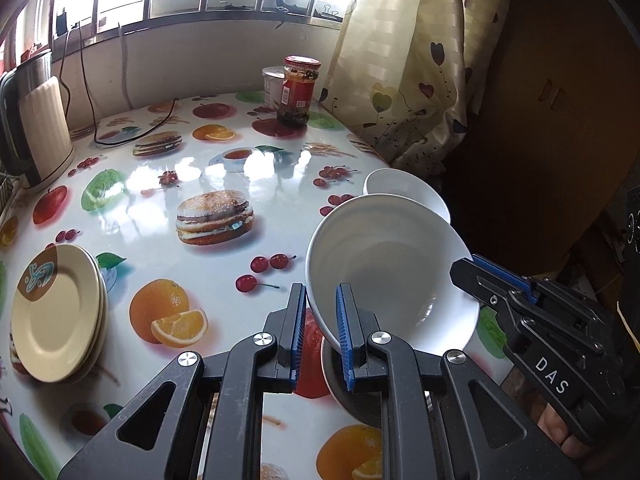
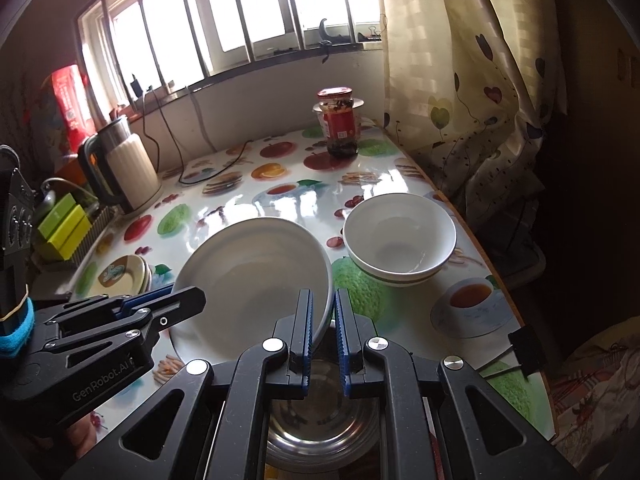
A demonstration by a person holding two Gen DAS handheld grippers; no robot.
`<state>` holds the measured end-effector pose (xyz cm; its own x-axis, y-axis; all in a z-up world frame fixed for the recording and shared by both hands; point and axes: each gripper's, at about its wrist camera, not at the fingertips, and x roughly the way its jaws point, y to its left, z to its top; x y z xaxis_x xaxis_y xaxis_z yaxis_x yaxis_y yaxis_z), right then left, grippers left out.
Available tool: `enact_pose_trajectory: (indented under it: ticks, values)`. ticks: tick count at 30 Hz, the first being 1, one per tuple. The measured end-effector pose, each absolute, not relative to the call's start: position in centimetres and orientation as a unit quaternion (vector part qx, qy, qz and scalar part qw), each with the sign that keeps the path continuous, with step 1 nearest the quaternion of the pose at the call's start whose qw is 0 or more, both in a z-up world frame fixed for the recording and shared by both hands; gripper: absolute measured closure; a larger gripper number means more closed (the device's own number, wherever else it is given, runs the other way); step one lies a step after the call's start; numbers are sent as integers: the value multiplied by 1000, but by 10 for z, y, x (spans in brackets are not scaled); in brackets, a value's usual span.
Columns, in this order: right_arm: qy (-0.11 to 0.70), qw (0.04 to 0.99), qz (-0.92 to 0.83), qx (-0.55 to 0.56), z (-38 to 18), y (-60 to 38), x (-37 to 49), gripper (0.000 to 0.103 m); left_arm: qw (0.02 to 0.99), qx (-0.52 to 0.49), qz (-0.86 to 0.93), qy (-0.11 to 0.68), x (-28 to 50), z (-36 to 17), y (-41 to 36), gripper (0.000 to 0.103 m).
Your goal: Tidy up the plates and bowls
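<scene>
I hold the large white bowl (image 1: pixel 390 276) tilted above the table (image 1: pixel 224 184), my left gripper (image 1: pixel 320 336) pinching its near rim and my right gripper (image 2: pixel 322 334) clamped on the opposite rim. Such thin edge grips could slip, I judge, dropping it onto the metal bowl (image 2: pixel 320 432) beneath or knocking the stacked small bowls (image 2: pixel 398 244) just beside it.

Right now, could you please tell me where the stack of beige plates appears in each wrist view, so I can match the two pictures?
Left wrist view: the stack of beige plates sits at the lower left, near the table edge, left of the printed orange.
Right wrist view: it lies at middle left, small, beyond the left claw.
Shared landmark: the red-lidded jar below the window.
</scene>
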<state>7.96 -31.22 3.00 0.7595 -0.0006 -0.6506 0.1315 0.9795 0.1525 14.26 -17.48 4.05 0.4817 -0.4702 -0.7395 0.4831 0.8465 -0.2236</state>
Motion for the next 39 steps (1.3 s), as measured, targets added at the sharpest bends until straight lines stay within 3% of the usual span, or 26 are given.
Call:
enact_pose_trajectory:
  ticks: [39]
  values:
    - [366, 920, -65, 124, -6, -327, 35, 91, 833, 32, -296, 467, 119, 14, -193, 87]
